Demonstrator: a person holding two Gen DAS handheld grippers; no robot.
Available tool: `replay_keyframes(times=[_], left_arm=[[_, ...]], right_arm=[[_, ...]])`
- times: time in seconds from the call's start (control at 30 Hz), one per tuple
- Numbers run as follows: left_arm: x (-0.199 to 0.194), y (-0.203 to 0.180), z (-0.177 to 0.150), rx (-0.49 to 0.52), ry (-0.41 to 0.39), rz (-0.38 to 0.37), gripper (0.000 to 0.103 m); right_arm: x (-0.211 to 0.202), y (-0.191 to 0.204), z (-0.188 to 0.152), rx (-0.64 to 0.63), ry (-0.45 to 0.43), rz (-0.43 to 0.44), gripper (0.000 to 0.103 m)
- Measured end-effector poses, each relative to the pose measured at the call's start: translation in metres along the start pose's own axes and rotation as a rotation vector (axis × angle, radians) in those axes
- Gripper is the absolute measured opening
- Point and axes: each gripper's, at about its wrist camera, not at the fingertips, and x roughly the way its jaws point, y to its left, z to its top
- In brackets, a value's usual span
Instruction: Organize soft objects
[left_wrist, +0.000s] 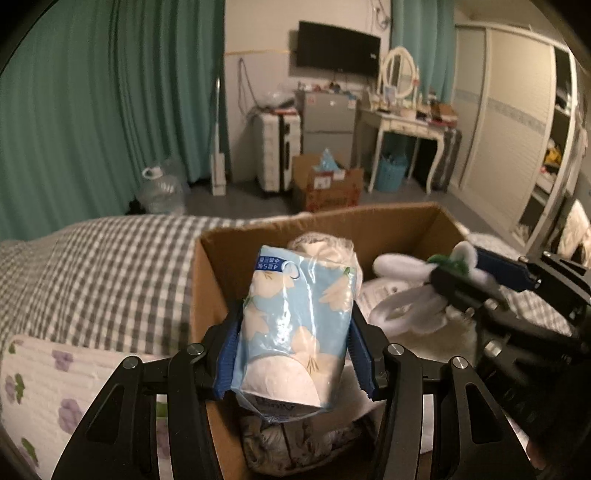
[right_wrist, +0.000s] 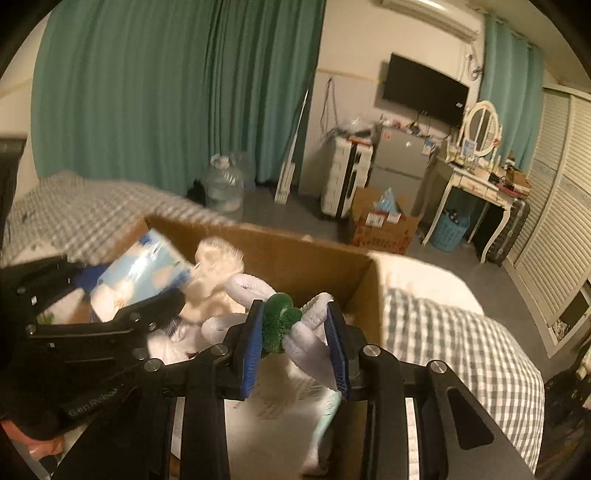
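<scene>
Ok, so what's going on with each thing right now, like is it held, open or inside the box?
Tissue pack: squeezed between the left gripper fingers, above the box.
Plush toy: white with green, pinched by the right gripper, over the box.
Cardboard box: open on the bed, soft things already inside.
Wardrobe: sliding door partly open.

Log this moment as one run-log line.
left tongs: shut on tissue pack | right tongs: shut on plush toy | both over cardboard box | release: not yet

Dim warm light, fisheye-dark corners, motion blur
</scene>
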Motion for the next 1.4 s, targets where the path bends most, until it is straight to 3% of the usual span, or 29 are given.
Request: replay_keyframes(times=[0.23,0.4,0.53,0.67,0.8,1.03,1.13,1.27,1.4], left_arm=[[0.014,0.002,-0.006,0.028,0.056,0.026,0.055],[0.011,0.002,-0.006,0.036,0.053,0.032,0.056],[0.005,0.005,-0.001,0.029,0.032,0.051,0.06],[-0.018,0.01,0.007,0.013,-0.026,0.04,0.066],[-0.054,0.016,0.016,-0.001,-0.117,0.05,0.083],[-0.111,0.022,0.025,-0.053,-0.221,0.012,0.087],[-0.136,0.02,0.026,-0.057,-0.261,0.004,0.087],[-0.171,0.022,0.02,-0.068,-0.319,0.003,0.1],[-0.2,0.028,0.017,-0.082,-0.352,0.008,0.102]], right_arm=[[0.019,0.004,-0.009,-0.017,0.074,-0.008,0.036],[0.014,0.005,-0.012,-0.025,0.064,-0.038,0.039],[-0.001,0.003,-0.008,-0.008,0.042,-0.039,0.049],[-0.029,-0.009,0.0,0.026,-0.044,-0.048,0.07],[-0.061,-0.016,0.008,0.051,-0.114,-0.047,0.073],[-0.119,-0.019,0.012,0.074,-0.209,-0.066,0.098],[-0.141,-0.018,0.01,0.073,-0.225,-0.076,0.103],[-0.177,-0.016,0.005,0.073,-0.284,-0.102,0.103],[-0.211,-0.019,0.003,0.106,-0.318,-0.085,0.103]])
